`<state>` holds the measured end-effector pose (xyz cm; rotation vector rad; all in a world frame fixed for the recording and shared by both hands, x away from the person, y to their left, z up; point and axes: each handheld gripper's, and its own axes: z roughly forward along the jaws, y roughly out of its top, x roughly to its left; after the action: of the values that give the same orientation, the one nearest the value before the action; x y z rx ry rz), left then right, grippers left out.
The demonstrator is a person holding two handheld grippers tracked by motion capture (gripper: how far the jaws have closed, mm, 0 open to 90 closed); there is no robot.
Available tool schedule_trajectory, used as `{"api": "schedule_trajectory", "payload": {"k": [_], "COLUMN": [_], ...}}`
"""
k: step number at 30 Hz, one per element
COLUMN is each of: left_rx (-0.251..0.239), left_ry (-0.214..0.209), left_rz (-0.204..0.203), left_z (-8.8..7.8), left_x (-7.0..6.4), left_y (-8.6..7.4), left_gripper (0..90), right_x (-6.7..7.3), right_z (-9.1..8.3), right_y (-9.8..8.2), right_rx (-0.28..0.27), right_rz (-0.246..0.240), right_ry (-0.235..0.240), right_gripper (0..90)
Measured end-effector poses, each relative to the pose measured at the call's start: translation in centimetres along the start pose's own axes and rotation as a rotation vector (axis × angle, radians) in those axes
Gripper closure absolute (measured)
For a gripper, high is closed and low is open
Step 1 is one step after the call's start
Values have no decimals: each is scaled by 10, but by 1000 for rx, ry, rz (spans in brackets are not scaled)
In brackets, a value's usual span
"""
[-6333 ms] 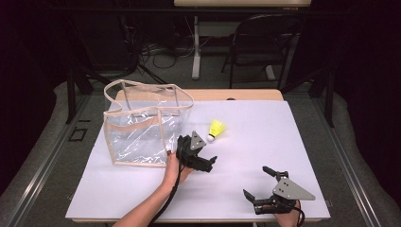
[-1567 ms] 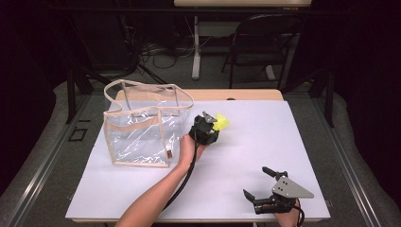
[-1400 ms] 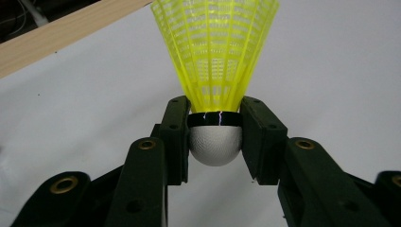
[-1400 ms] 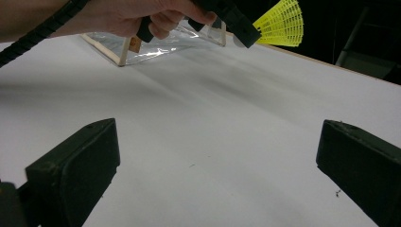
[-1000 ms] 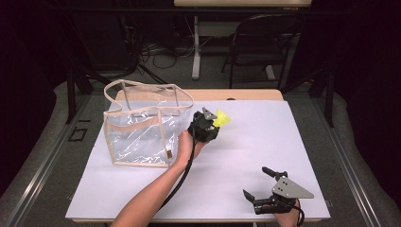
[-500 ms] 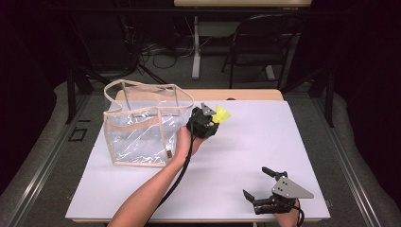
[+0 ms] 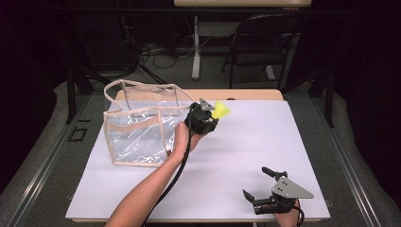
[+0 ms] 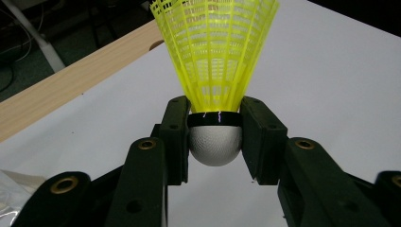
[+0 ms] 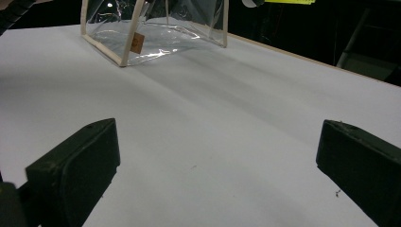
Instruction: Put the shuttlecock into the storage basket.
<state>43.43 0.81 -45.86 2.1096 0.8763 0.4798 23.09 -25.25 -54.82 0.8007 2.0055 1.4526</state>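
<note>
Your left gripper [image 7: 208, 116] has its jaws clamped on the shuttlecock [image 8: 215, 71], 1 pad on each side of the white cork head just under the black band, with the yellow skirt fanning out past the jaws. You hold it lifted near the far edge of the tabletop [image 7: 283, 142], just beside the right wall of the clear bag [image 7: 137, 132]. Judge the shuttlecock as very light; the rounded cork is firm and the right place to pinch, while the mesh skirt is thin plastic that would flex or crush, so keep the pads off it. The round head could pivot or slip if you loosen the squeeze.

Your right gripper [image 7: 272, 196] sits at the near right corner of the tabletop with its jaws wide apart and nothing between them.

Compared with 6 seconds ago, the shuttlecock no longer lies on the tabletop: the left gripper, then short of it, now carries it, closer to the bag's open top. The right gripper has not moved.
</note>
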Motion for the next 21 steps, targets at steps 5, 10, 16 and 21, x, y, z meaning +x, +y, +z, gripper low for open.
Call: {"api": "schedule_trajectory", "payload": {"k": [5,10,16,21], "left_rx": [-3,-17,-14,-16], "left_ry": [-8,-12,-13,-12], "left_rz": [2,3,11,16], "left_z": [-2,-7,-10,-13], "left_x": [0,2,3,5], "left_y": [4,10,14,17], "left_gripper": [648,648,648,648], "right_x": [0,-1,0,-1], "right_z": [0,0,-1,-1], "right_y": [0,0,0,0], "right_rx": [-1,-1,1,1], "right_rz": [-3,-2,6,1], "right_ry": [-1,-1,-1,-3], "right_gripper": [0,0,0,0]}}
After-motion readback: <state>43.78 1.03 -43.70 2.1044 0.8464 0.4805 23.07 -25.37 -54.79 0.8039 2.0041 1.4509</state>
